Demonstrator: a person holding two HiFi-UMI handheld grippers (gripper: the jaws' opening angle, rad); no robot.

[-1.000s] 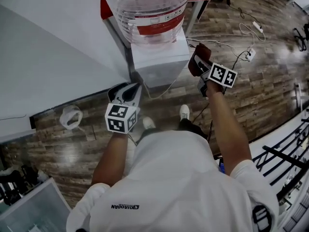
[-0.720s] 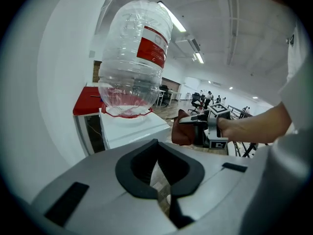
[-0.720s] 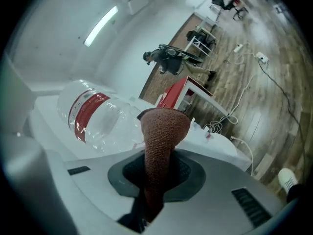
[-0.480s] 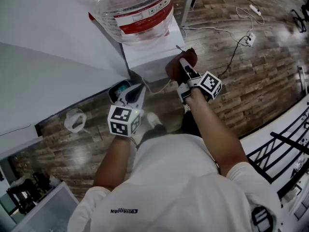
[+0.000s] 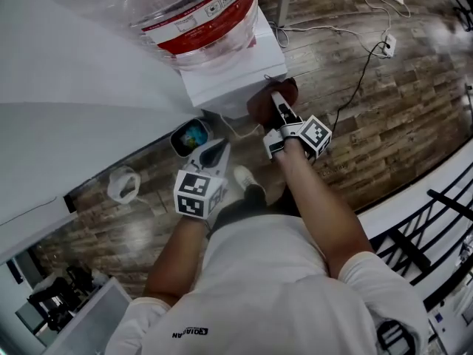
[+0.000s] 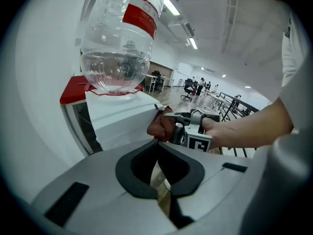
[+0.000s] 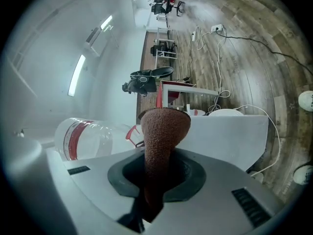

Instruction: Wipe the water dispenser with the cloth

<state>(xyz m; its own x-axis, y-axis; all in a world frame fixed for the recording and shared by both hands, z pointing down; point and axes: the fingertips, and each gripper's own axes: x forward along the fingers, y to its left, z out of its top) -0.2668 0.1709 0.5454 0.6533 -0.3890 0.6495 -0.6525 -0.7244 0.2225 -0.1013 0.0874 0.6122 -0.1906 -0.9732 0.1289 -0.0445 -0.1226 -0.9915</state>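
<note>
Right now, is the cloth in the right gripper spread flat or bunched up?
Bunched up: pinched in the right gripper, the cloth rises as a narrow wad, widening at its top.

an open-plan office or lab hall: long ceiling light strips (image 6: 171,5), office chairs (image 6: 188,87) and desks (image 6: 152,81) far down the room, a wood-plank floor (image 5: 399,117) with a power strip (image 5: 385,46) and trailing cables (image 5: 355,83), and a white water dispenser (image 5: 236,72) carrying a big clear bottle (image 6: 117,43).
</note>
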